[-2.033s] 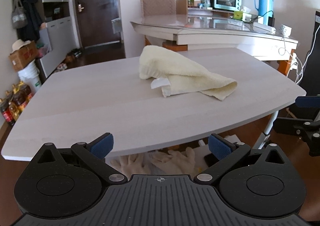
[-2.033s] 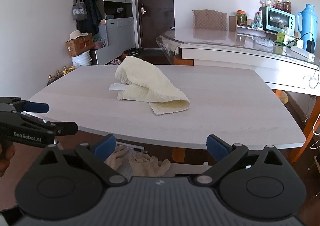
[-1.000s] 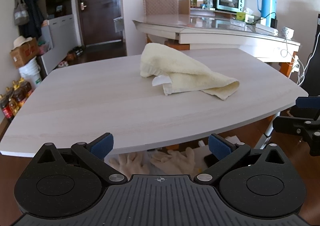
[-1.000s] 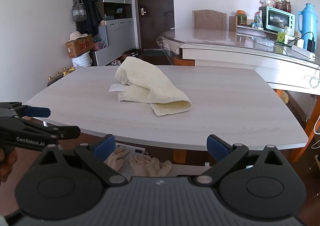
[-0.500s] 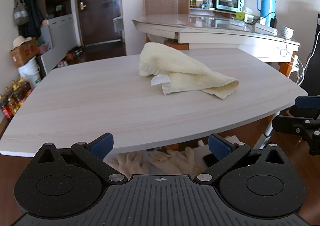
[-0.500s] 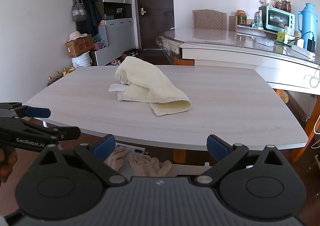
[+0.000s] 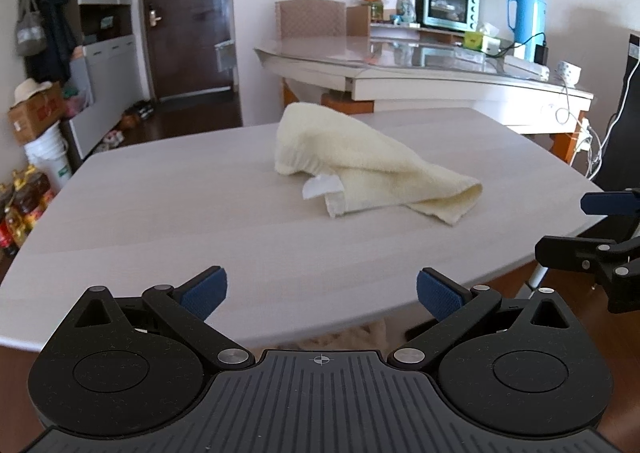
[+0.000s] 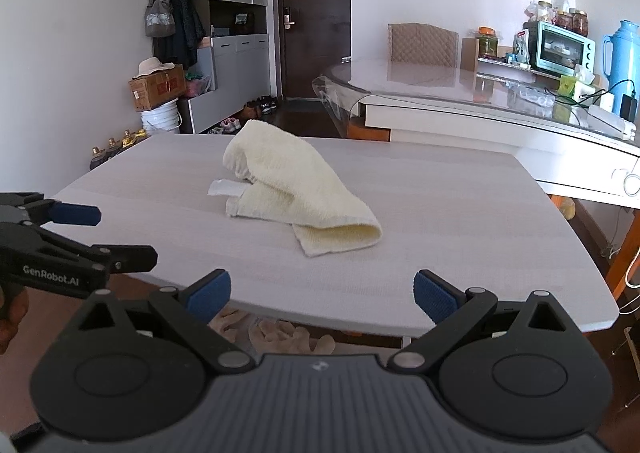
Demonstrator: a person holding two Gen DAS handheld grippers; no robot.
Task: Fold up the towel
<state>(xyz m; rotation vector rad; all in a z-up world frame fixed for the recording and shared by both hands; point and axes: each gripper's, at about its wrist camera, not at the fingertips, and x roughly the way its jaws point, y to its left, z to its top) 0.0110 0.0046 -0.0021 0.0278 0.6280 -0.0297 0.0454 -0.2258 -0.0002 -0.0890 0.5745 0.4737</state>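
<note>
A pale yellow towel (image 7: 360,165) lies crumpled in a loose heap in the middle of a light wooden table (image 7: 160,221), with a white label sticking out at its near side. It also shows in the right wrist view (image 8: 296,193). My left gripper (image 7: 322,291) is open and empty, over the table's near edge, well short of the towel. My right gripper (image 8: 322,291) is open and empty, at the near edge too. Each gripper shows at the side of the other's view.
Behind the table stands a glass-topped table (image 7: 420,61) with a toaster oven (image 7: 444,11), a blue thermos (image 7: 526,13) and cables. Cabinets, a box, a bucket (image 7: 46,155) and bottles stand at the left. Gloves (image 8: 280,333) lie under the table.
Both grippers have moved forward and a little up, so the table's near edge now lies under my fingertips. The towel has not moved.
</note>
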